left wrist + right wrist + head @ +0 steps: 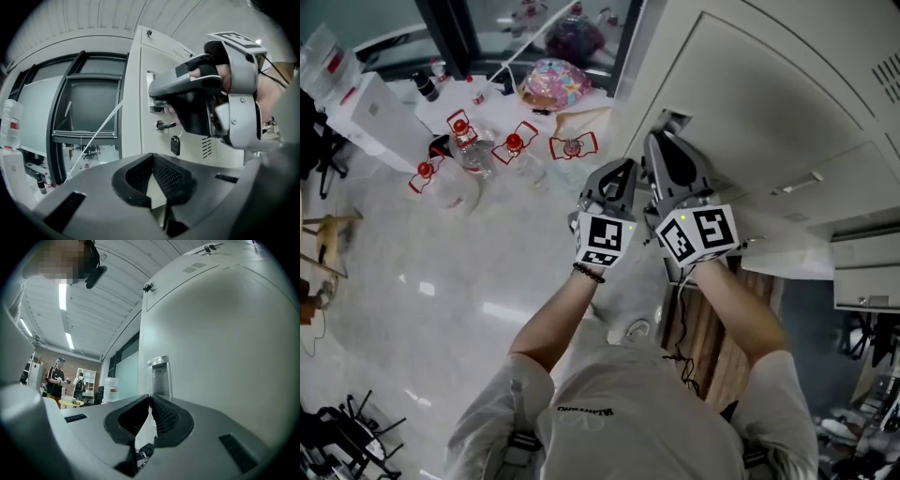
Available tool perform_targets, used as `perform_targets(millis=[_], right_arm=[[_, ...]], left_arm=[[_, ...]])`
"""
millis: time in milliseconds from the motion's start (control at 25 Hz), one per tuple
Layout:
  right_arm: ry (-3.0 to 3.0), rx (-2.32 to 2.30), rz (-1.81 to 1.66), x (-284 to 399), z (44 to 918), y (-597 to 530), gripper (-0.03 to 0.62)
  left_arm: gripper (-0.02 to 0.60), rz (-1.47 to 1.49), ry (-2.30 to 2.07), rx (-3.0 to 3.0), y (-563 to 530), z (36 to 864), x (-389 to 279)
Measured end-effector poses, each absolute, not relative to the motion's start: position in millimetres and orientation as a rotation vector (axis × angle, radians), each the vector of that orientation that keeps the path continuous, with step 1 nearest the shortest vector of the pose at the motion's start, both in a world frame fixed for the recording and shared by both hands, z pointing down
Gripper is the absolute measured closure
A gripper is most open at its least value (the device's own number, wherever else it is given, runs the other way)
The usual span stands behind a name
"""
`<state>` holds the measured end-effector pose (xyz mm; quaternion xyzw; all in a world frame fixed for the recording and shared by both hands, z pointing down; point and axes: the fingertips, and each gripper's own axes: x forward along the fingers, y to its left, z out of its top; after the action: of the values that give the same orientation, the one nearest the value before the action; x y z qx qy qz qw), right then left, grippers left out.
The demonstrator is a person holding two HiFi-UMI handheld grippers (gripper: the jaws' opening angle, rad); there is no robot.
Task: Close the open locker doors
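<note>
Locker door (769,103), pale grey, fills the upper right of the head view, and both grippers are raised side by side against its left part. The left gripper (625,169) has its jaws pressed together tip to tip with nothing between them, its nose just beside the door. Just to its right, the right gripper (662,141) has its jaws drawn almost together with nothing pinched, its tips at the recessed handle (159,373) on the door face, while lower on the door a key (165,125) sits in the lock with a dark fob (175,145) hanging from it.
</note>
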<state>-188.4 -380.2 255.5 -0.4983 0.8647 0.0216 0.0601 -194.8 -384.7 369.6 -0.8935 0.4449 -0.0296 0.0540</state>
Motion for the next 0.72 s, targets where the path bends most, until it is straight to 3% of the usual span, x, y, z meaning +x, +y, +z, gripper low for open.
perform_targets(millis=[480, 720], right_arm=[[2.566, -1.589, 0.052, -182.5, 258.6, -384.3, 0.559], [2.646, -1.538, 0.144, -161.7, 283.5, -318.1, 0.583]], left_arm=[[0.577, -0.103, 1.377, -2.716, -392.4, 371.4, -192.4], [0.577, -0.090, 1.369, -2.688, -393.0, 370.1, -191.9]])
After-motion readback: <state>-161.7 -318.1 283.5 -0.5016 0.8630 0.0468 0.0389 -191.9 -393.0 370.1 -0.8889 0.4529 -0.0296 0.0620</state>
